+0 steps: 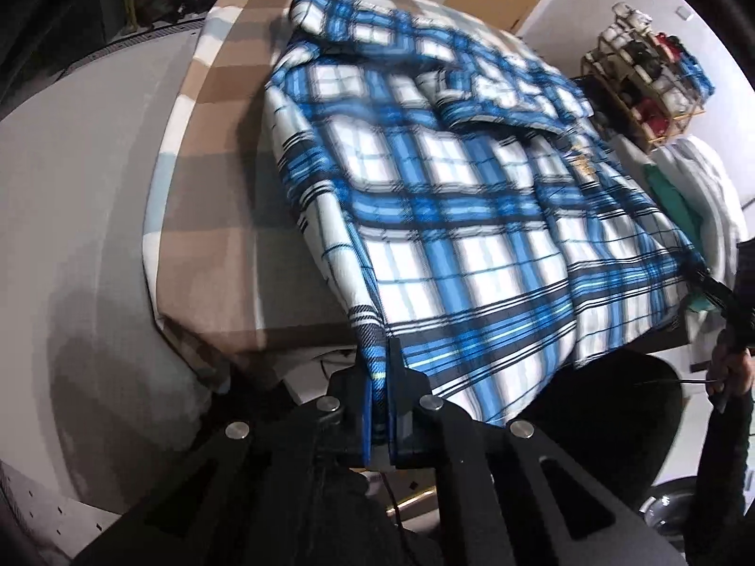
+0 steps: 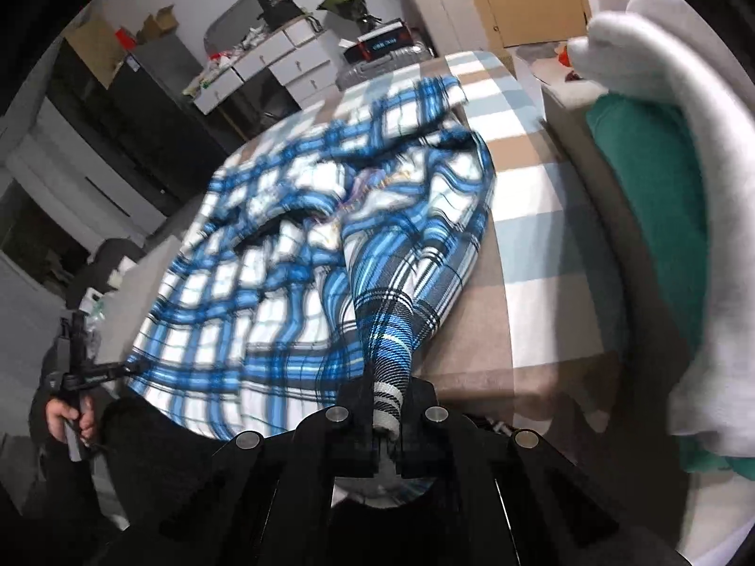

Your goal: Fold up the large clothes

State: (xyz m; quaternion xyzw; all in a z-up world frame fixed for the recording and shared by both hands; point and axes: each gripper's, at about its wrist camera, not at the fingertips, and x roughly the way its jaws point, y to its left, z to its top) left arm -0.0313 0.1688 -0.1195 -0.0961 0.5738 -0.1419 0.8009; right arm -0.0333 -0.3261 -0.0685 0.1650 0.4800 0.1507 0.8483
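A large blue, white and black plaid shirt (image 1: 448, 179) lies spread on a bed with a beige and pale-blue checked cover (image 1: 222, 198). My left gripper (image 1: 377, 377) is shut on the shirt's near left hem corner, with the cloth pinched between its black fingers. In the right wrist view the same plaid shirt (image 2: 292, 254) stretches away, and my right gripper (image 2: 387, 401) is shut on its near right hem corner. Both corners are lifted off the bed and the fabric is blurred. Each view shows the other gripper, held by a hand, at the far hem corner.
A wooden rack (image 1: 646, 80) with small items stands at the right beyond the bed. Green and white bedding (image 2: 660, 217) is heaped along the bed's right side. A white drawer unit (image 2: 273, 66) and a suitcase (image 2: 382, 61) stand past the bed's far end.
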